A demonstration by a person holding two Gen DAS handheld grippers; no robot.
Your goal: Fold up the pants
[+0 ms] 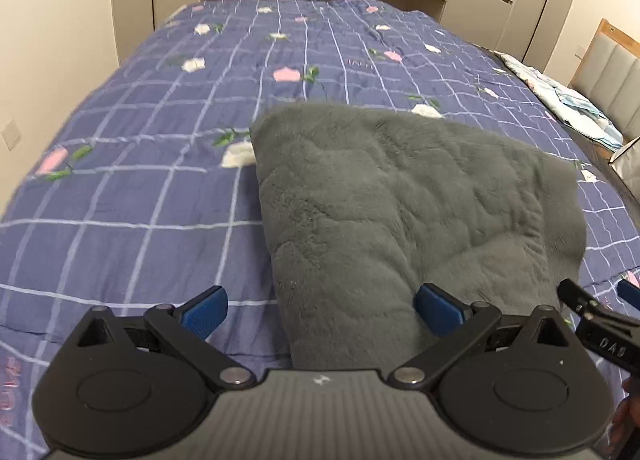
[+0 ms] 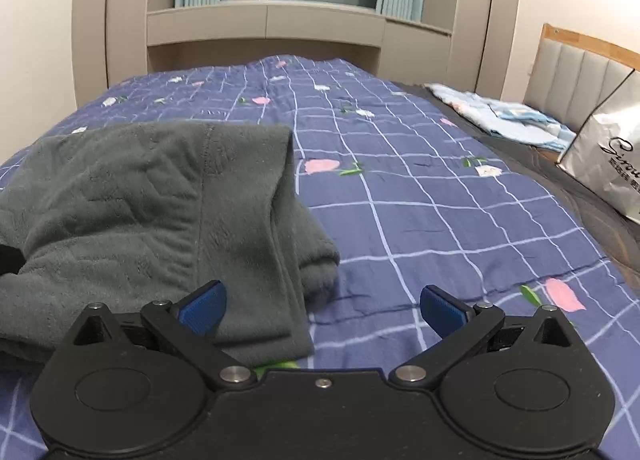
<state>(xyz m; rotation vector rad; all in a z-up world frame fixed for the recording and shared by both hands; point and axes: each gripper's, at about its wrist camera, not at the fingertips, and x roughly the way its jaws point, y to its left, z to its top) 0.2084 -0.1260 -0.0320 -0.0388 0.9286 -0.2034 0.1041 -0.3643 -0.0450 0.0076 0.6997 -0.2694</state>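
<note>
Grey fleece pants [image 1: 404, 203] lie folded into a thick stack on a blue checked bedspread [image 1: 140, 187]. My left gripper [image 1: 322, 310] hovers open just before the stack's near left edge, nothing between its blue pads. In the right wrist view the same pants [image 2: 160, 211] fill the left half, with layered folded edges showing on their right side. My right gripper [image 2: 322, 308] is open over the stack's near right corner and holds nothing. The right gripper's tip [image 1: 600, 316] shows at the right edge of the left wrist view.
The bedspread [image 2: 420, 199] spreads wide on all sides of the pants. A pale blue folded cloth [image 2: 504, 115] and a white shopping bag [image 2: 612, 163] lie near the padded headboard [image 2: 580, 71] at the right. Cabinets [image 2: 264, 23] and a window stand beyond the bed.
</note>
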